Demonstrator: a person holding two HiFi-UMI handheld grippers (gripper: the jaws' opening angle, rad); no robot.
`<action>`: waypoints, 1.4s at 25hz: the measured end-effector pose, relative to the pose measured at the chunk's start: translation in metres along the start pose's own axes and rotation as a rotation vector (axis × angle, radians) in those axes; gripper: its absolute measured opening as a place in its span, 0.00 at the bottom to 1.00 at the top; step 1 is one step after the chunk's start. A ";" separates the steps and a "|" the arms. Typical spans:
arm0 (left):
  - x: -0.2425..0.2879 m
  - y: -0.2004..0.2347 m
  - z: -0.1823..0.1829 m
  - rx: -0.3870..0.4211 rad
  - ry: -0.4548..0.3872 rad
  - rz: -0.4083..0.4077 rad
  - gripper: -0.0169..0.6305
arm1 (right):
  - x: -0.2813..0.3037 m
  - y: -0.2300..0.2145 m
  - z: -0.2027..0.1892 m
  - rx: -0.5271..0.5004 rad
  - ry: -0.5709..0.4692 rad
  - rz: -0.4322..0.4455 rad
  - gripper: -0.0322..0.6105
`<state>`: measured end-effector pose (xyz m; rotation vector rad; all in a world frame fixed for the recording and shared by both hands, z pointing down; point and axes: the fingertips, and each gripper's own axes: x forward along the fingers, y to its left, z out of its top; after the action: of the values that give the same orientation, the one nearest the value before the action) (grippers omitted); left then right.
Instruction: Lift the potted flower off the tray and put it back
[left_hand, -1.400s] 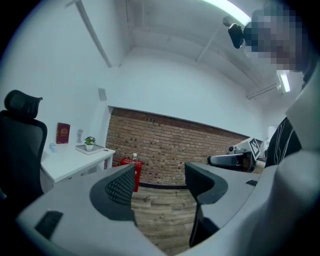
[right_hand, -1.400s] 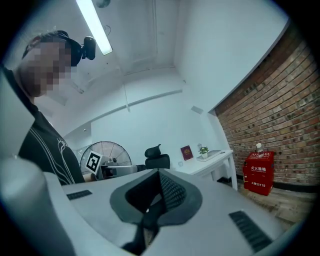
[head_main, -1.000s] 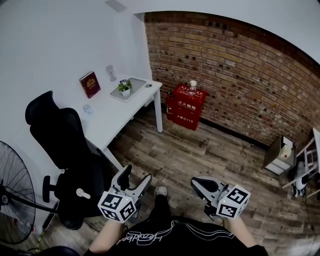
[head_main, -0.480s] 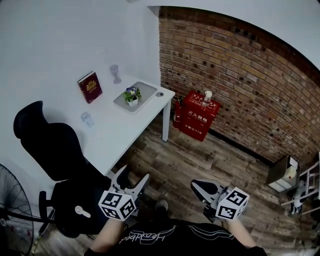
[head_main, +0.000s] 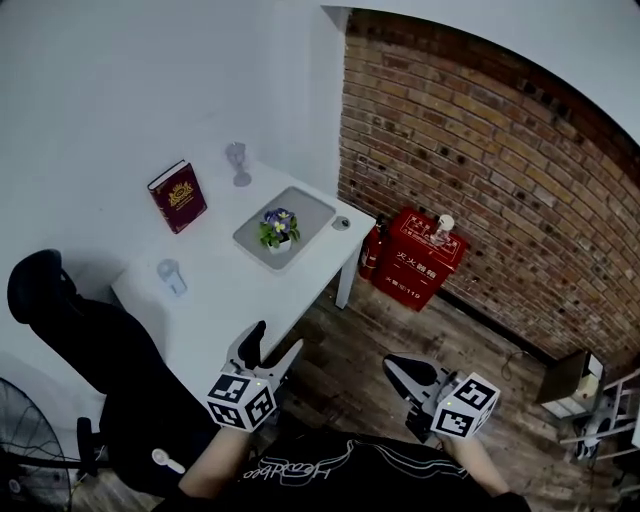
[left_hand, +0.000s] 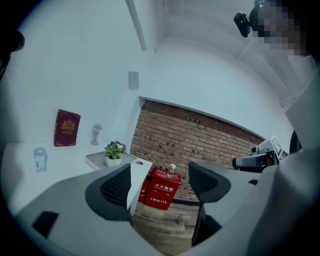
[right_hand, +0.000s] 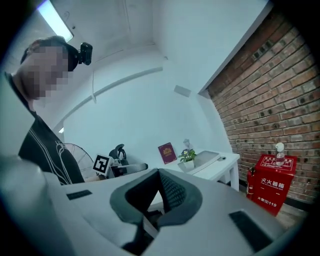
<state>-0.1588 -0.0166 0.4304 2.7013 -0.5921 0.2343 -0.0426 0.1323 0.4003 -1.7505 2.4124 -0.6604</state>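
Note:
The potted flower (head_main: 278, 230), green leaves and purple blooms in a small white pot, stands on the grey tray (head_main: 305, 208) on the white table (head_main: 235, 300). Both grippers hang well short of it, above the floor at the table's near corner. My left gripper (head_main: 275, 346) is open with nothing between its jaws; its own view shows the potted flower (left_hand: 114, 150) and the tray (left_hand: 97, 160) far off to the left, past the left gripper (left_hand: 160, 182). My right gripper (head_main: 400, 368) is shut on nothing; the right gripper (right_hand: 159, 192) faces the table, with the flower (right_hand: 187, 156) distant.
On the table stand a dark red book (head_main: 178, 196), a glass goblet (head_main: 237, 160), a small clear cup (head_main: 170, 276) and a small dark object (head_main: 342, 223). A black office chair (head_main: 70, 320) and a fan (head_main: 25, 450) are on the left. A red box (head_main: 425, 262) sits by the brick wall (head_main: 500, 170).
The head view has closed in on the table, so the flower and tray look larger and nearer the middle. Both grippers keep their places low in view, their jaws unchanged.

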 end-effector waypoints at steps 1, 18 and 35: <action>0.009 0.007 0.002 0.003 0.004 0.007 0.58 | 0.007 -0.008 0.002 0.003 0.000 0.001 0.05; 0.134 0.114 -0.005 -0.010 0.017 0.249 0.58 | 0.133 -0.144 0.047 -0.045 0.048 0.212 0.05; 0.223 0.212 -0.038 -0.068 0.087 0.732 0.61 | 0.247 -0.273 0.120 -0.128 0.238 0.531 0.05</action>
<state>-0.0533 -0.2647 0.5843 2.2808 -1.5057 0.4971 0.1530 -0.1991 0.4430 -1.0205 2.9574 -0.6805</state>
